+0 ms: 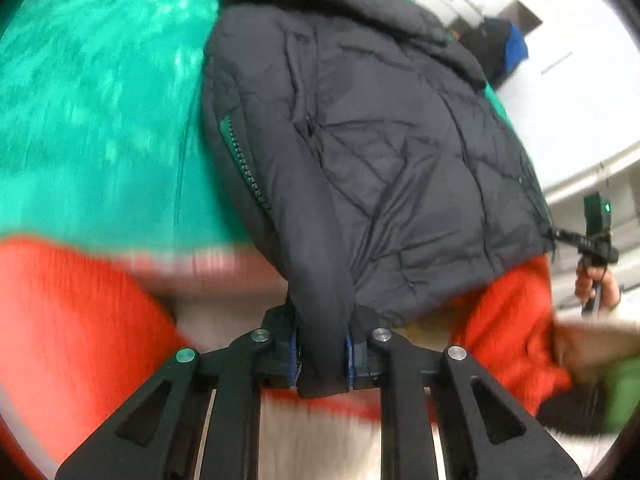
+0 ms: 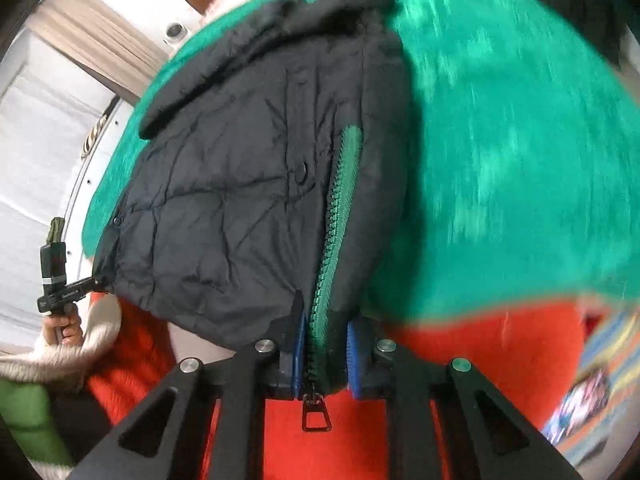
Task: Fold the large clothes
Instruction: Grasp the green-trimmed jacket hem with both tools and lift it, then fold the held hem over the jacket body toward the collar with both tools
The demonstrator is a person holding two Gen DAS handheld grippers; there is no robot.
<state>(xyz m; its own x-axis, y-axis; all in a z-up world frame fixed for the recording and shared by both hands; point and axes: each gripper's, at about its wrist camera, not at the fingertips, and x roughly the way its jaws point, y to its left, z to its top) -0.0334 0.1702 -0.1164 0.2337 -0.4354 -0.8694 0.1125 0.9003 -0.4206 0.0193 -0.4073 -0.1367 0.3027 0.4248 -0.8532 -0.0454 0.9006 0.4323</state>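
A dark navy puffer jacket [image 1: 360, 140] with a green zipper lies on a green blanket [image 1: 100, 100]; it also shows in the right wrist view [image 2: 240, 184]. My left gripper [image 1: 322, 356] is shut on a fold of the jacket's hem. My right gripper [image 2: 326, 360] is shut on the jacket's zipper edge [image 2: 340, 208], with the zipper pull [image 2: 316, 412] hanging between the fingers. Each gripper shows in the other's view, at the jacket's far corner: the right one [image 1: 596, 236] and the left one [image 2: 60, 280].
An orange-red knit cloth [image 2: 480, 360] lies below the jacket at the near edge, also seen in the left wrist view [image 1: 72, 320]. White walls and furniture [image 1: 560, 100] stand beyond the blanket. A striped colourful item [image 2: 600, 380] is at the right.
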